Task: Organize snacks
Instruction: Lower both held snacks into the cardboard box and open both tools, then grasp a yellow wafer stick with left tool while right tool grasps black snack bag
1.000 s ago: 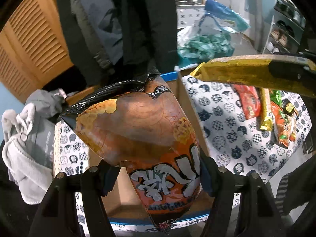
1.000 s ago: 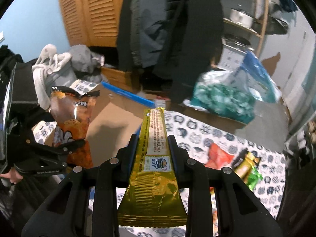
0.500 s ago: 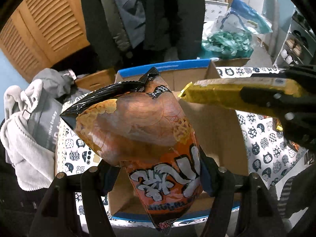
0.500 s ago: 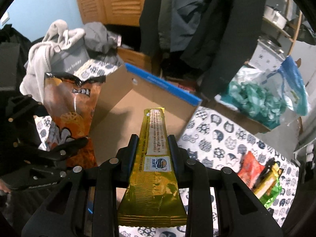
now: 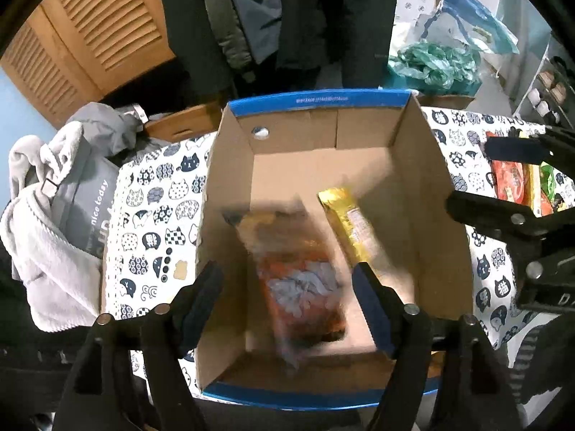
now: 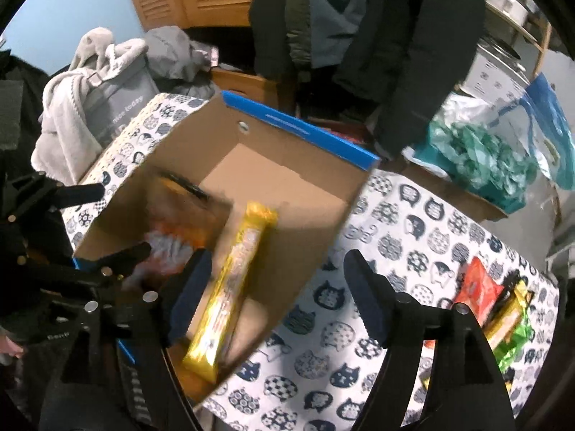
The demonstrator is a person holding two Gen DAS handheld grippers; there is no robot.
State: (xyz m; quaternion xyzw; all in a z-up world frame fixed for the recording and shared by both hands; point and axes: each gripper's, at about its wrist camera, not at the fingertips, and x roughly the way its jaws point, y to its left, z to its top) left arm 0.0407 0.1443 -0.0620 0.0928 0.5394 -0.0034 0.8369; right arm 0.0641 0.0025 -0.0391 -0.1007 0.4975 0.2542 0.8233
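An open cardboard box (image 5: 316,98) with a blue rim stands on the cat-print tablecloth. Inside it are a blurred orange chip bag (image 5: 298,269) and, to its right, a long yellow packet (image 5: 350,222). My left gripper (image 5: 285,273) hangs over the box, its jaws opening, pads clear of the bag below. In the right wrist view the yellow packet (image 6: 233,280) is blurred and leans inside the box (image 6: 298,127), beside the orange bag (image 6: 176,222). My right gripper (image 6: 276,256) is above the box's near corner, jaws opening, with nothing pressed between its pads.
More snacks lie on the cloth to the right: a red packet (image 6: 481,287) and green and yellow ones (image 6: 517,337). A grey bag with a towel (image 5: 54,215) sits left of the box. Dark coats (image 6: 413,36) hang behind, and a teal plastic bag (image 6: 481,151) lies at the back right.
Both grippers have let go: the orange bag and the yellow packet have dropped from the jaws into the box. Both sets of jaws stand wider than before.
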